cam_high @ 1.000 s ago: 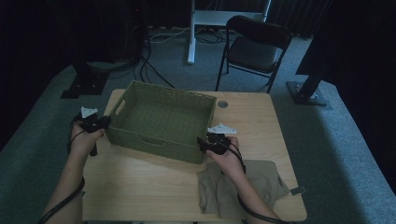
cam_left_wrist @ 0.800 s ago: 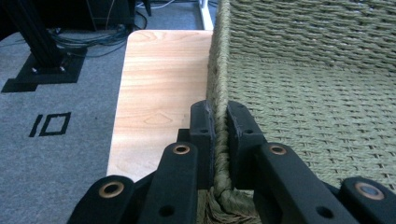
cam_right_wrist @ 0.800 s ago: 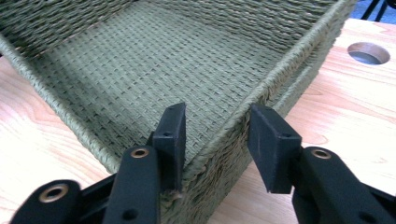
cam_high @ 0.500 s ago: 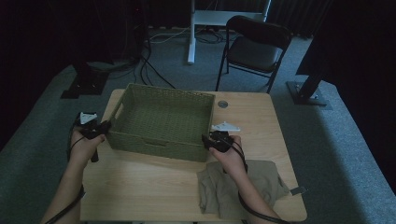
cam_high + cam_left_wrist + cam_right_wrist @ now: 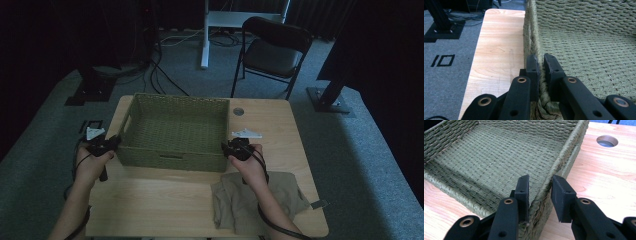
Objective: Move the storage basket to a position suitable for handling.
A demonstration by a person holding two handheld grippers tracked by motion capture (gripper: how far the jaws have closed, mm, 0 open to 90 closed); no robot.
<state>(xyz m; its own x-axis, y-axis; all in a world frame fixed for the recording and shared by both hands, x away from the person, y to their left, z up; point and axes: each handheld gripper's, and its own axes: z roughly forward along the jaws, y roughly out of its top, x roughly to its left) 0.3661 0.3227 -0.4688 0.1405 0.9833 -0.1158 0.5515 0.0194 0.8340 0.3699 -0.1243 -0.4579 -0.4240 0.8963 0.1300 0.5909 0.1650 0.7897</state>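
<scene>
Both grippers work the basket, which sits toward twelve o'clock on the table. Left gripper is clamped shut on the wall at the basket's nine o'clock side. Right gripper straddles the three o'clock wall; its jaws have just been closing, a gap remaining at the outer pad. Gripping opposite walls probably keeps the basket level for moving. A cloth lies at five o'clock.

The high view looks forward and down from above the person's side, taking in the whole counter from well back. Each gripper view sits close behind its own tongs, facing along them toward 12 o'clock. All three views share the basket and the counter top.
</scene>
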